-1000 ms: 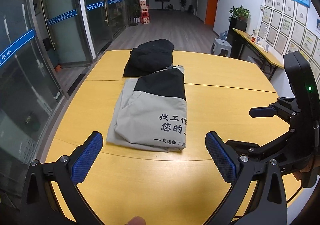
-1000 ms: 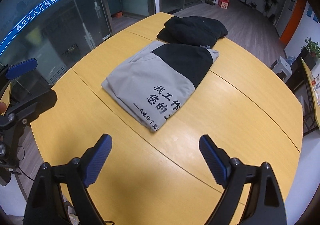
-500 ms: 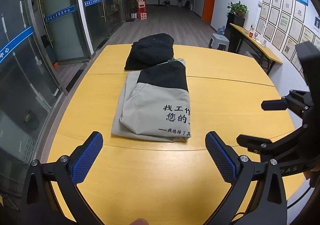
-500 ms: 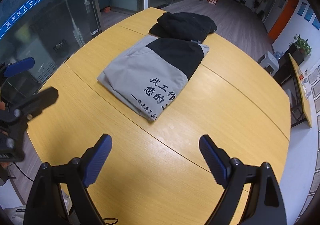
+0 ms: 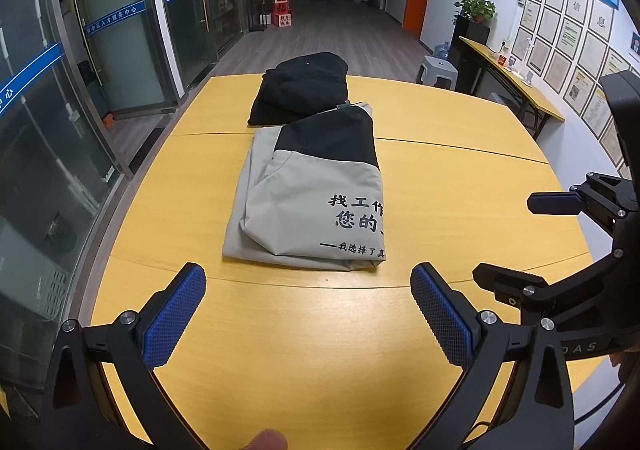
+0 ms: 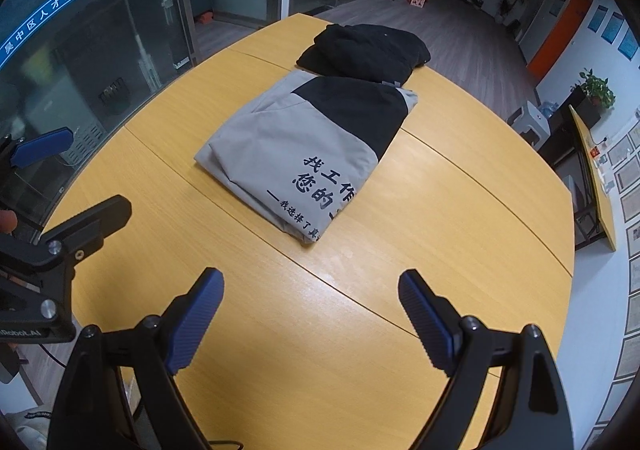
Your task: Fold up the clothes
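A grey and black garment [image 5: 316, 194] [image 6: 316, 150] with printed characters lies folded flat on the yellow table [image 5: 460, 178] [image 6: 460, 218]. Behind it, touching its far edge, rests a folded black garment [image 5: 304, 88] [image 6: 366, 52]. My left gripper [image 5: 308, 310] hangs open over bare tabletop in front of the grey garment, nothing between its blue pads. My right gripper [image 6: 312, 314] is open too, above the table near the garment's front corner, holding nothing. Each gripper shows at the edge of the other's view: the right one [image 5: 516, 242], the left one [image 6: 80, 178].
Glass doors and partitions [image 5: 100, 62] run along the left. A long side table [image 5: 516, 86] with a plant [image 5: 476, 8], a white stool [image 5: 438, 68] and a wall of framed papers [image 5: 568, 38] stand to the right. The table's rounded edge [image 6: 560, 330] lies close on the right.
Both grippers drew back slightly from the folded garments, so the clothes look a little farther and the room more visible. The garments have not moved, and both grippers stayed open.
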`<state>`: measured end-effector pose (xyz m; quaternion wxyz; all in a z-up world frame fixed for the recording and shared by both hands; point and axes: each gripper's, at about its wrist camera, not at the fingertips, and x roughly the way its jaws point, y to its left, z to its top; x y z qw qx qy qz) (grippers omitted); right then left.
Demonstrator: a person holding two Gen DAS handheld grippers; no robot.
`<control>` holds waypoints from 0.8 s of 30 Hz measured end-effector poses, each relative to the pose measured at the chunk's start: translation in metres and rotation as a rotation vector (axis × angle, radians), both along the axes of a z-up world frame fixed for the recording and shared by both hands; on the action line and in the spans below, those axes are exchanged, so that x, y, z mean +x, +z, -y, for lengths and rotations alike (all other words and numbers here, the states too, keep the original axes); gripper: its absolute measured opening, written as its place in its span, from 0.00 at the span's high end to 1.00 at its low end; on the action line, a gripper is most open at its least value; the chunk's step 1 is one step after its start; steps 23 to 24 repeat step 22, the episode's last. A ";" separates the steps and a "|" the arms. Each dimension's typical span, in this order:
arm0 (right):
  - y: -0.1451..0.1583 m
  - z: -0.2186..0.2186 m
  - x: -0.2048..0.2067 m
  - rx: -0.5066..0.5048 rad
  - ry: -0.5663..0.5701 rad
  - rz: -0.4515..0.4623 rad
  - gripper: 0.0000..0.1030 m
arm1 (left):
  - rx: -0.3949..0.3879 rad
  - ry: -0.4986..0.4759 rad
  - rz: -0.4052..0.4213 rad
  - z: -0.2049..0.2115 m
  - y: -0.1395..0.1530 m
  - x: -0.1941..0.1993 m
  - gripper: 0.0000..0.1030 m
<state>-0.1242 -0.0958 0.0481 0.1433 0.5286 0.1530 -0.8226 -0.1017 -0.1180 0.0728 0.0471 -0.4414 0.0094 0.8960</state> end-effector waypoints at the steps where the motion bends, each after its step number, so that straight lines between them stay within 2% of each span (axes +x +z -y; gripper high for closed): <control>1: 0.000 -0.001 0.000 0.002 -0.003 -0.002 0.11 | 0.002 0.003 0.000 -0.001 0.000 -0.001 0.00; 12: -0.006 -0.012 -0.006 0.008 -0.037 0.006 0.08 | 0.024 0.009 0.020 -0.008 -0.005 -0.013 0.00; 24: -0.009 -0.012 -0.011 0.014 -0.039 0.012 0.08 | -0.008 0.026 0.006 -0.010 -0.005 -0.015 0.00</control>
